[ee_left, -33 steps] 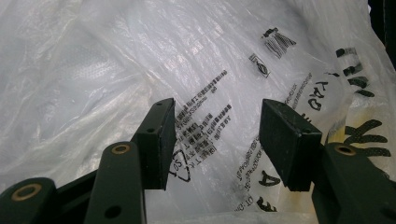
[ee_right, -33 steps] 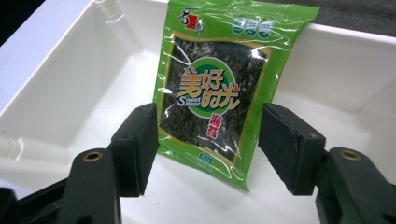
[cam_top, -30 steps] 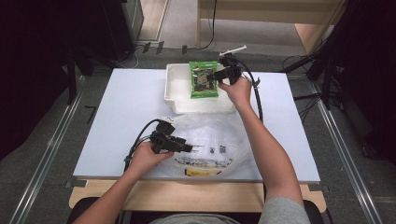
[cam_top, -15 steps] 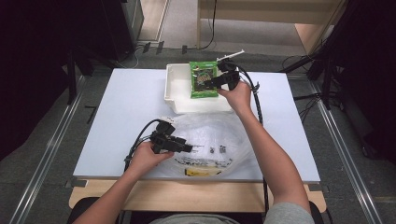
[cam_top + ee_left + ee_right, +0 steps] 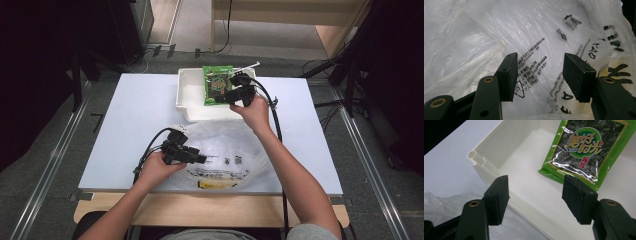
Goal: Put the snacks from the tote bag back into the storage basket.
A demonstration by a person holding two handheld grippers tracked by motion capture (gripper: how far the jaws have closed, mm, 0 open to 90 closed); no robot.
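1. Your right gripper [image 5: 535, 195] hangs over the white rectangular plastic bin [image 5: 190, 95] with its jaws apart and nothing between them.
2. The green foil snack packet [image 5: 584, 150] lies flat on the bin's floor, just past your right jaw and untouched; its round label carries Chinese characters and a small word beginning "S".
3. Your left gripper [image 5: 539, 72] is likewise released, its jaws spread above the crumpled clear plastic bag [image 5: 220, 145].
4. The bag lies on the white table [image 5: 125, 130], just in front of the bin's near wall, printed with black text, a barcode and a recycling triangle.
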